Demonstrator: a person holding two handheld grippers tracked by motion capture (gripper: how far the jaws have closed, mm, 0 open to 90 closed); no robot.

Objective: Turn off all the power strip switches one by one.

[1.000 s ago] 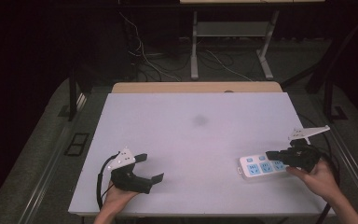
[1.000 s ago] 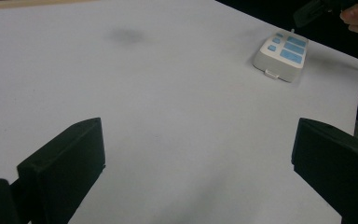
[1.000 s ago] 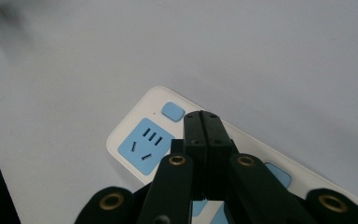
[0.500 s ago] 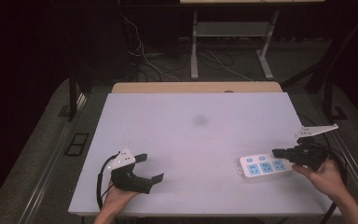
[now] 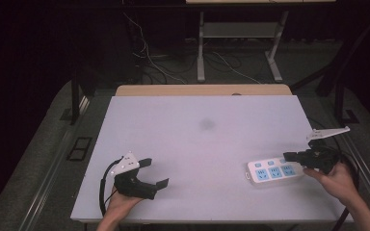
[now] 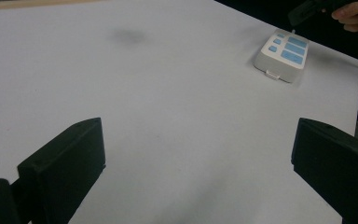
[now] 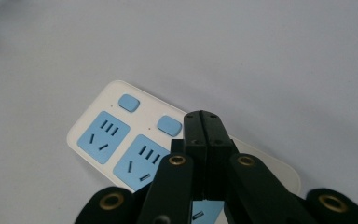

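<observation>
Right tool (image 5: 291,156), jaws together, has lifted off the power strip (image 5: 273,171).

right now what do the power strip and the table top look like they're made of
Power strip: likely moulded plastic, white body with a smooth, faintly glossy look and rounded corners; light blue socket faces and buttons look matte.

Table top: a smooth, matte, pale grey-white sheet, perhaps laminate or painted board; it is flat and even, with one faint dark smudge. A bare wood-coloured strip shows along its far edge.

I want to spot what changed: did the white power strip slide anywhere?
No. The power strip lies at the same place near the table's right edge in the high view, with the shut right claw over it.
</observation>
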